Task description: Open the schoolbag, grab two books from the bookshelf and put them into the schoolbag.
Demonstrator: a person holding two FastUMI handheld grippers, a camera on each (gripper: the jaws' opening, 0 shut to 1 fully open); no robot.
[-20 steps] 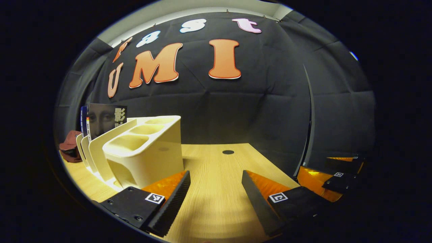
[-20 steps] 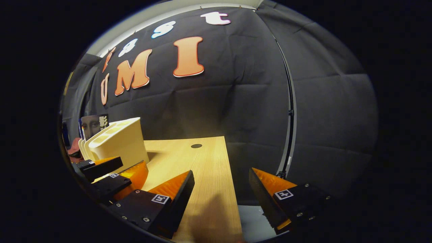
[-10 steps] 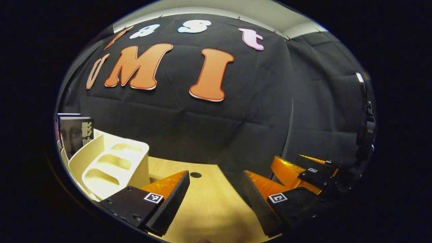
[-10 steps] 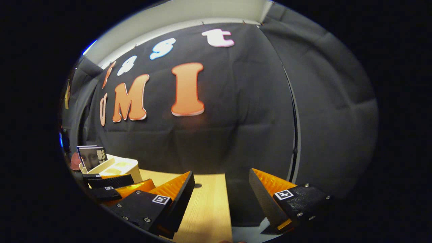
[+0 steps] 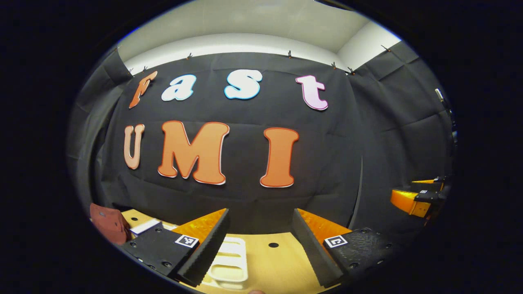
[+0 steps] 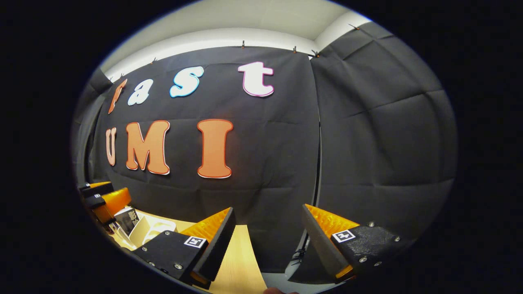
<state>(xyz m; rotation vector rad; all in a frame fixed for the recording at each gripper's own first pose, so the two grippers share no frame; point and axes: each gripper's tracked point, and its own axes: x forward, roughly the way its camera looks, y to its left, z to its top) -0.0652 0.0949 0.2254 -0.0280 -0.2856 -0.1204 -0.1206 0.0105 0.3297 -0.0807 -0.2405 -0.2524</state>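
Looking along the left gripper in the left gripper view, its jaws stand spread apart with nothing between them, raised above the wooden table. Just beyond the left finger, the cream bookshelf sits on the table, seen from above with its slots showing. Left of the bookshelf lies a dark red schoolbag, and a white book edge shows between the two. Well right of the bookshelf, the right gripper hangs at the booth's side.

Along the right gripper in the right gripper view, the jaws are likewise released and empty, over the table's edge. Left of its finger the bookshelf stands with a book upright in it, and the left gripper hovers just above the bookshelf.
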